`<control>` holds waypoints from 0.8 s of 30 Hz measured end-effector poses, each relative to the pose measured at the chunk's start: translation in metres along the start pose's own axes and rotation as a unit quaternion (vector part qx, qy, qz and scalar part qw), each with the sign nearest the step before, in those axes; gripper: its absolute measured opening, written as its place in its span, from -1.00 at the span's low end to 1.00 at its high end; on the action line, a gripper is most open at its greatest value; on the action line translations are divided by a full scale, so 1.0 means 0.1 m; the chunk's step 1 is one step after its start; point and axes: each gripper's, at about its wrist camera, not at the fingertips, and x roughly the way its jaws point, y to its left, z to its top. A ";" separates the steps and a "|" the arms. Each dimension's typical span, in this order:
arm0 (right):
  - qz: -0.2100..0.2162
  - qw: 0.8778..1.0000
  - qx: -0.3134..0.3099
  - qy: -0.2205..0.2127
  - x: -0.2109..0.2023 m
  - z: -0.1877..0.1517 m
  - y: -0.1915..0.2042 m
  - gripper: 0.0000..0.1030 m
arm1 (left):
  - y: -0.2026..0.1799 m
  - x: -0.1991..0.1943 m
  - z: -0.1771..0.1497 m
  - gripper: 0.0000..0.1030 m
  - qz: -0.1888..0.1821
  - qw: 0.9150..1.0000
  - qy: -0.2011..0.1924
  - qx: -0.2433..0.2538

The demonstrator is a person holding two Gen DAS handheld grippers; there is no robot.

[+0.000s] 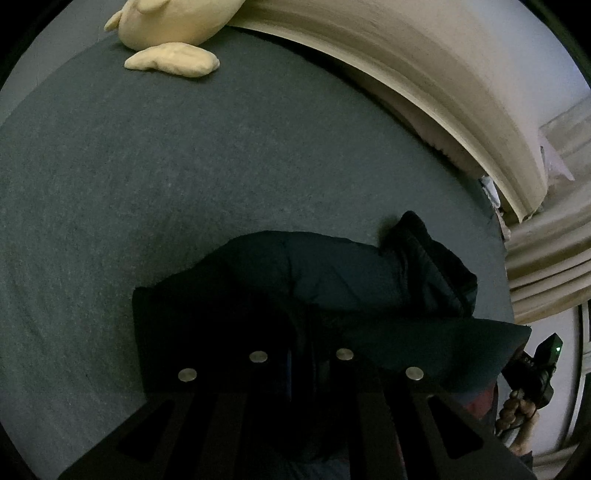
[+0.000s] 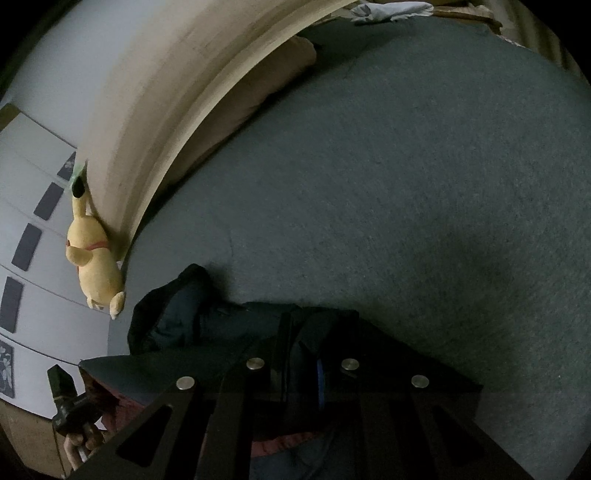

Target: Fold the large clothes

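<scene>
Both grippers sit low over the dark jacket (image 1: 332,280), bunched near the edge of the grey bed (image 1: 184,166). My left gripper (image 1: 301,365) seems pressed on jacket fabric, and my right gripper (image 2: 299,373) seems to pinch a hem too, though the darkness leaves me unsure of either. Holding two edges lets me, I judge, spread it flat. A yellow plush toy (image 2: 96,266) lies well apart by the headboard (image 2: 147,110).

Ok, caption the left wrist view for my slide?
Left jaws gripping a dark puffer jacket on the grey bed, yellow plush toy beyond.
</scene>
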 end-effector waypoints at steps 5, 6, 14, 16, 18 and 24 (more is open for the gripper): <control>-0.006 1.000 0.006 -0.001 -0.01 0.00 0.01 -0.76 | -0.10 -0.02 -0.02 -0.82 0.026 0.999 -0.009 0.024; -0.003 1.000 0.013 -0.001 -0.01 0.00 0.00 -0.75 | -0.12 -0.03 -0.03 -0.82 0.032 0.999 -0.012 0.032; 0.046 0.997 0.049 -0.044 -0.38 0.07 0.04 1.00 | 0.03 -0.28 0.07 -0.47 -0.055 0.998 0.002 -0.021; 0.065 0.995 0.046 -0.062 -0.52 0.11 0.08 1.00 | 0.13 -0.38 0.12 0.11 -0.124 0.990 0.004 -0.068; 0.076 0.993 0.042 -0.082 -0.70 0.15 0.12 1.00 | 0.26 -0.59 0.18 0.27 -0.175 0.977 -0.030 -0.117; 0.064 0.991 -0.023 -0.119 -1.08 0.10 0.17 1.00 | 0.37 -1.09 0.30 0.44 -0.172 0.975 -0.106 -0.091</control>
